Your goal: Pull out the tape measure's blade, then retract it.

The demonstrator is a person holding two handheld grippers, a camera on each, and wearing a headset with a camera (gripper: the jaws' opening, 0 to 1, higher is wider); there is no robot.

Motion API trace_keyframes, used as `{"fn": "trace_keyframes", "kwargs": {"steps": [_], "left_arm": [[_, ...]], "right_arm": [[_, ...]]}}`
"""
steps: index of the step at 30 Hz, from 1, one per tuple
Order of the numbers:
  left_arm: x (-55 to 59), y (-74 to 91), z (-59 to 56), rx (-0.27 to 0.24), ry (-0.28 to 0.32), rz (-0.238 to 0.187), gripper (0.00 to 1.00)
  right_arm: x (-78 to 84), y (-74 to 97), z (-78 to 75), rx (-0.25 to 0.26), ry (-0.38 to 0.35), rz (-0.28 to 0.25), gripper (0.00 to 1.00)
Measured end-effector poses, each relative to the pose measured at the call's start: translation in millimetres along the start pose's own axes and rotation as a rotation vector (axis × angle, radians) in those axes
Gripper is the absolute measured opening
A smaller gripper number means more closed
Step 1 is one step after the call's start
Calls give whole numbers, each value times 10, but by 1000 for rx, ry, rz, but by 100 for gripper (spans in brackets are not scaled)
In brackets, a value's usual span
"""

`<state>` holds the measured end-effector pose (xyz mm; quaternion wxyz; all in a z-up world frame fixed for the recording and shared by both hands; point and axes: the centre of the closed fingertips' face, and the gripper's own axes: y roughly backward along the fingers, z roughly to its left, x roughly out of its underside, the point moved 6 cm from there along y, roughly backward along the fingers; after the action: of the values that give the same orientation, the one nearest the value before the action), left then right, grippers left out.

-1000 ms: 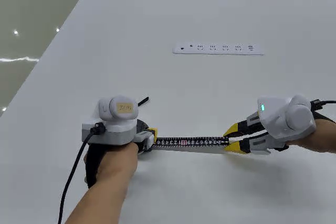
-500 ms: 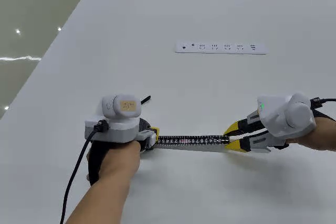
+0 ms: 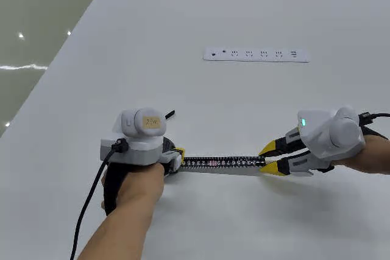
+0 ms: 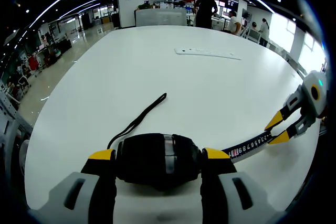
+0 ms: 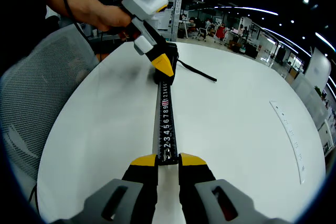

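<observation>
left gripper (image 4: 159, 154) jaws clamp tape measure case (image 4: 157, 169) on counter (image 3: 244, 120) | right gripper (image 5: 168, 160) jaws pinch blade (image 5: 165, 114) tip, hook apparently hidden | advice: pull straight along blade, low, case held firm

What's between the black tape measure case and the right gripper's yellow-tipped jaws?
The extended numbered blade spans it, from the black case to the right gripper, clearest in the right gripper view.

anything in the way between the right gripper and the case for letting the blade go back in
Nothing visible. The blade runs straight over bare table from the right gripper to the case in the left gripper. The black strap lies behind the case, and the power strip sits far off.
</observation>
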<state>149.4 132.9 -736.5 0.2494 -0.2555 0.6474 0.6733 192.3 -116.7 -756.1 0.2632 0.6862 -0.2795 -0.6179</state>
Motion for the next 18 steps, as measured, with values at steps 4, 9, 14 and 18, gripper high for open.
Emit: {"fn": "trace_keyframes", "kwargs": {"steps": [4,9,14,18], "left_arm": [[-1,-13,5,1,-1,0,61],[-1,-19,11,1,0,0,61],[3,-13,6,0,0,-4,61],[3,-12,5,0,2,-3,61]], "right_arm": [[-6,-6,-1,-1,1,-1,14],[-38,-15,12,-3,4,-1,14],[-36,-27,5,-6,5,0,14],[-27,-40,-5,-6,5,1,14]]}}
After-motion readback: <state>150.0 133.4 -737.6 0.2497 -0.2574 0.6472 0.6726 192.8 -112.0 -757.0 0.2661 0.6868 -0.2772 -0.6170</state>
